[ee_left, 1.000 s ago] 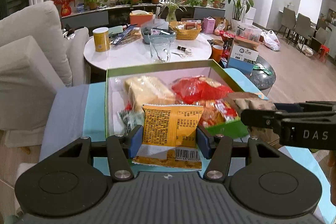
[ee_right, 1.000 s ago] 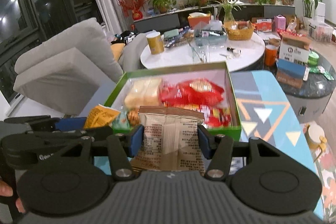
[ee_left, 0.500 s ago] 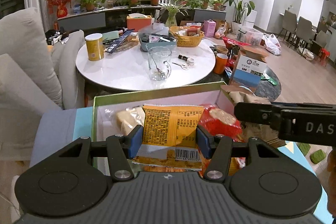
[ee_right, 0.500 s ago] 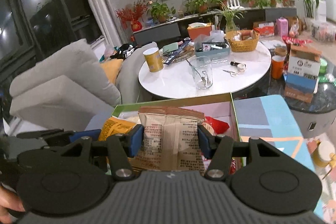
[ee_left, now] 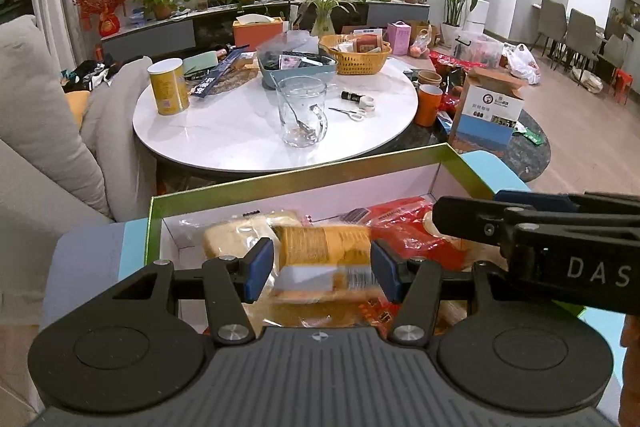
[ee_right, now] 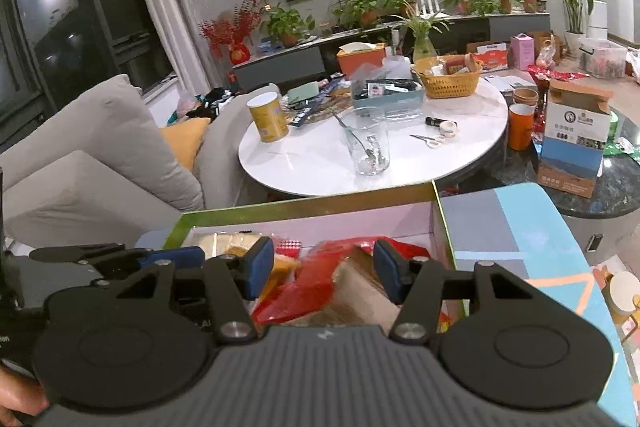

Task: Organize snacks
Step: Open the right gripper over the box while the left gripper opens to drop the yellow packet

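Your left gripper is over the near half of the green-rimmed box. The orange packet lies between its blue pads, tipped flat and blurred. A thin gap shows on each side of the packet, so the pads look spread just wider than it; whether either pad touches cannot be told.

Your right gripper is also over the box, toward its 3 o'clock side. The brown packet sits low between its fingers, tilted, with its right edge against or just beside the right pad. The left pad is well apart from it. Fingers are spread; grip on the packet cannot be confirmed.

In the left view your right gripper enters from 3 o'clock, side-on, tip above the red bag. In the right view your left gripper lies at 9 o'clock.

Box contents:
- pale yellow bag at 10 o'clock
- red bag in the middle to 2 o'clock
- both packets above these

The box rests on a blue patterned surface. At 12 o'clock beyond it is a round white table with a glass mug, a yellow can and a wicker basket.
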A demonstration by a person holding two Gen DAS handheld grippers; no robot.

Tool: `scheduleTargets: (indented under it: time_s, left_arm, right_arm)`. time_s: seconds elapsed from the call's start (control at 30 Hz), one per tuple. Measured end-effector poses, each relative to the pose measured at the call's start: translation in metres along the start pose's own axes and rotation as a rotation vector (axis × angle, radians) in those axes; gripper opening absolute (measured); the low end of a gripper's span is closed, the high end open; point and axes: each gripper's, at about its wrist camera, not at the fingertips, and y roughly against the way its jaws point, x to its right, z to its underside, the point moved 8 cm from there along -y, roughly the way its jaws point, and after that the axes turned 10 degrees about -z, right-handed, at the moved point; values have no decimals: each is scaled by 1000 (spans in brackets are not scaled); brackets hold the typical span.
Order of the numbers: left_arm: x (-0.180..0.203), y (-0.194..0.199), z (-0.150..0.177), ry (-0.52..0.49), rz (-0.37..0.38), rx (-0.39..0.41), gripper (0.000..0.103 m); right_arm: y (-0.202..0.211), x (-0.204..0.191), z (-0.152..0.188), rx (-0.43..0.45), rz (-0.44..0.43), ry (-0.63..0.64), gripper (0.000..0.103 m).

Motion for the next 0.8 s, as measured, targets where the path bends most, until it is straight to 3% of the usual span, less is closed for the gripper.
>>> scheduleTargets:
  time_s: [0.4, 0.8]
  left_arm:
    - [-21, 36, 20, 64, -17, 0, 60]
    - [-43, 109, 67, 76, -61, 7, 67]
  right_arm:
    - [34, 8, 13, -14, -10, -86, 53]
    - [90, -17, 42, -26, -26, -41, 53]
